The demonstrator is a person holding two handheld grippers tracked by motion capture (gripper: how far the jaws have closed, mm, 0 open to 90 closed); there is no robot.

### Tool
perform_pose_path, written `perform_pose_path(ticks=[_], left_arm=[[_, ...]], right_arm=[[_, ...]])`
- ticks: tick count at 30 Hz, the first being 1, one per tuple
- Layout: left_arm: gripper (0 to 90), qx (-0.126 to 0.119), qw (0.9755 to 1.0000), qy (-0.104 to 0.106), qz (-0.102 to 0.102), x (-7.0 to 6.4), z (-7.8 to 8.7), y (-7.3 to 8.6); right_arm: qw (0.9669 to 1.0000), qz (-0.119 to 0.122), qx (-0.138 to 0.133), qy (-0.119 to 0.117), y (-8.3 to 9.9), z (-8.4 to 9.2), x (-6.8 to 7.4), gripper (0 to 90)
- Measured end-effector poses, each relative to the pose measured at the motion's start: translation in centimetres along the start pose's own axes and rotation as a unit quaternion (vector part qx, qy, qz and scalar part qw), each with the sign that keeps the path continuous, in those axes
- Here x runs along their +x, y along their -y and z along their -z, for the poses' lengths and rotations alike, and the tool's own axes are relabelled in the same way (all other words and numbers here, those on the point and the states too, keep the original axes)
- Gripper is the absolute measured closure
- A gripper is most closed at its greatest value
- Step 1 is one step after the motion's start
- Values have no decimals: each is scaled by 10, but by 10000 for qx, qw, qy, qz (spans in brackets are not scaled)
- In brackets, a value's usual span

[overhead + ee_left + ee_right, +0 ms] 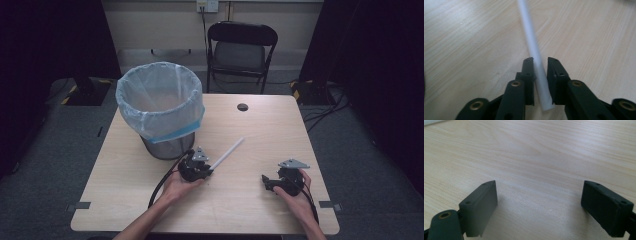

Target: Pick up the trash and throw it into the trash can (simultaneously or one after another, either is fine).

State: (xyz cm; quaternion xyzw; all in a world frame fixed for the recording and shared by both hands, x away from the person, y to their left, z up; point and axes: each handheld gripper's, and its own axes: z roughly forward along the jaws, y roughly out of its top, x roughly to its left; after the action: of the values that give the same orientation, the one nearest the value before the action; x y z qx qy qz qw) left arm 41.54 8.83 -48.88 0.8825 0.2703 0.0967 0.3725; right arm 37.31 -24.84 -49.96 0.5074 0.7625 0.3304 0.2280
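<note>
A long white plastic stick [227, 153] lies slanted on the wooden table [260, 130], its far end pointing toward the back right. My left gripper [209, 172] is shut on the near end of it. In the left gripper view the white stick [530, 35] runs up out of the two black jaws of the left gripper [540, 60], which clamp it from both sides just above the tabletop. My right gripper [265, 180] rests low at the front right, pointing left. Its jaws [540, 183] stand wide open over bare wood with nothing between them.
A mesh waste bin [160, 107] lined with a clear plastic bag stands at the back left of the table, just beyond my left hand. A round cable hole [242, 107] sits near the far edge. A black folding chair [240, 50] stands behind the table.
</note>
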Motion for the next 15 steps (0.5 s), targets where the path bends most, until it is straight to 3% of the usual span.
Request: perform_pose_path(ticks=[10, 15], left_arm=[[805, -18, 10000, 33, 5, 1, 0, 0], [808, -68, 9997, 83, 197, 2, 0, 1]], right_arm=[[10000, 0, 6, -9, 0, 0, 0, 130], [10000, -3, 13, -12, 0, 0, 0, 131]])
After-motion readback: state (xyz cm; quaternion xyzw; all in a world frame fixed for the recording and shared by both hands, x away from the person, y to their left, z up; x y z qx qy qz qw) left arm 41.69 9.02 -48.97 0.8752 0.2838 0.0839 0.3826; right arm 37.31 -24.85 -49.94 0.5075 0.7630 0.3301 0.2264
